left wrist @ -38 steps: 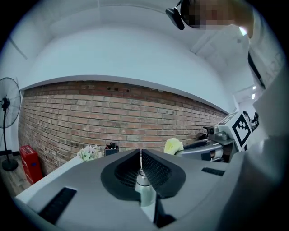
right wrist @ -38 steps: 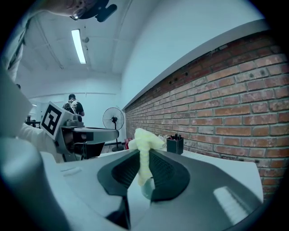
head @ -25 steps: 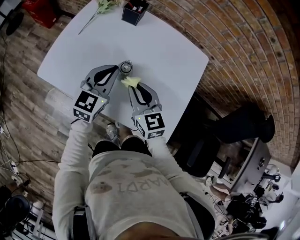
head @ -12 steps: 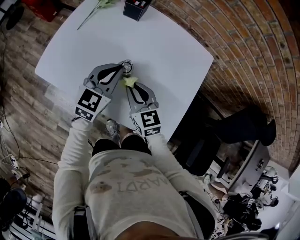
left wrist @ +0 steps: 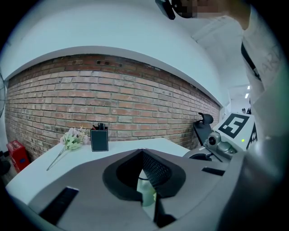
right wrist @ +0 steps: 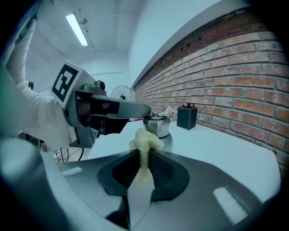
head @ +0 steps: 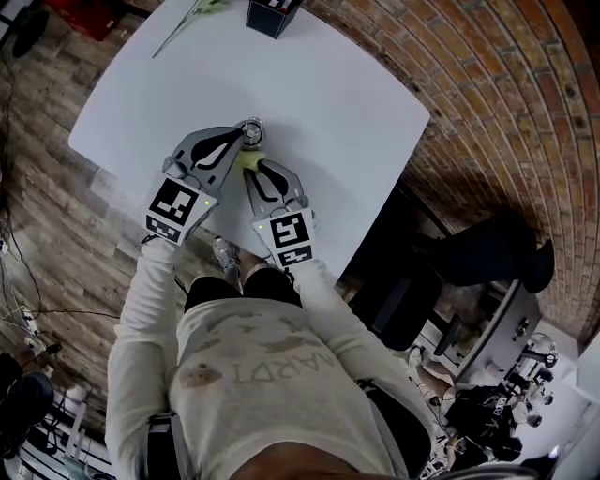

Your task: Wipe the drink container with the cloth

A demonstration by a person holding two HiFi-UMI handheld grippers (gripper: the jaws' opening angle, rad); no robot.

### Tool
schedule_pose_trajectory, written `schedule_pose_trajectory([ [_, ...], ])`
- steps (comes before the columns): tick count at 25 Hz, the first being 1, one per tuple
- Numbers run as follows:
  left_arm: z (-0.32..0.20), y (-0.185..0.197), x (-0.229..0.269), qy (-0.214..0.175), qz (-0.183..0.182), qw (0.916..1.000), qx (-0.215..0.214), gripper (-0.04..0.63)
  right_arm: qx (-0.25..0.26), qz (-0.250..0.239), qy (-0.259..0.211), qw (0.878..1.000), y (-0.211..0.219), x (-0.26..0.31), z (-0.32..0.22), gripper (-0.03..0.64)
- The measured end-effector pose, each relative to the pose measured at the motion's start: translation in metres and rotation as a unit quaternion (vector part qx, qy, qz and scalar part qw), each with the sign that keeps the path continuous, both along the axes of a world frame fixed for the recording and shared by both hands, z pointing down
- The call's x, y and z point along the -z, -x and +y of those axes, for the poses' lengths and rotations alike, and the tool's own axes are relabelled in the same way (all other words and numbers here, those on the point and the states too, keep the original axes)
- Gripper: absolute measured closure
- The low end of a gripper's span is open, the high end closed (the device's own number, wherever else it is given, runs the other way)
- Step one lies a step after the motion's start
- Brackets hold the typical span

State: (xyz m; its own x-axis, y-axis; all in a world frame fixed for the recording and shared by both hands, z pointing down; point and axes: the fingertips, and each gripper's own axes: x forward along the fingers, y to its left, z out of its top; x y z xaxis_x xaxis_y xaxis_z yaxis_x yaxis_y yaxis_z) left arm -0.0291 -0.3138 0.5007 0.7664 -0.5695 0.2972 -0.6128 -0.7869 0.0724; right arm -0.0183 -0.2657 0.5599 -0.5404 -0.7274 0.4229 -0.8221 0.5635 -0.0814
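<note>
A metal drink container [head: 250,129] with a shiny lid stands near the white table's front edge. My left gripper [head: 244,137] is shut on it, and its pale body shows between the jaws in the left gripper view [left wrist: 145,190]. My right gripper [head: 249,170] is shut on a pale yellow cloth [head: 246,160]. The bunched cloth [right wrist: 145,140] sticks up from the jaws just in front of the container [right wrist: 158,128], pressed against or very near its side. The left gripper [right wrist: 143,111] reaches in from the left at the container's top.
A black pen holder [head: 272,13] and a sprig of flowers [head: 190,19] sit at the table's far edge. The white table [head: 328,103] stretches right toward a brick wall [right wrist: 235,72]. The person's legs are at the table's near edge.
The right gripper with the cloth has shifted left, closer to the container and the left gripper. The left gripper has kept its hold on the container.
</note>
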Motion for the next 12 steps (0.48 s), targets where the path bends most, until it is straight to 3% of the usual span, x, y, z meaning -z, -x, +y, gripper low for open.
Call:
schedule_pose_trajectory([
  [12,-0.001,-0.006,0.001,-0.001,-0.003,1.0,-0.003,0.595,-0.016,0.03,0.0,0.999,-0.034,-0.005,-0.014,0.543],
])
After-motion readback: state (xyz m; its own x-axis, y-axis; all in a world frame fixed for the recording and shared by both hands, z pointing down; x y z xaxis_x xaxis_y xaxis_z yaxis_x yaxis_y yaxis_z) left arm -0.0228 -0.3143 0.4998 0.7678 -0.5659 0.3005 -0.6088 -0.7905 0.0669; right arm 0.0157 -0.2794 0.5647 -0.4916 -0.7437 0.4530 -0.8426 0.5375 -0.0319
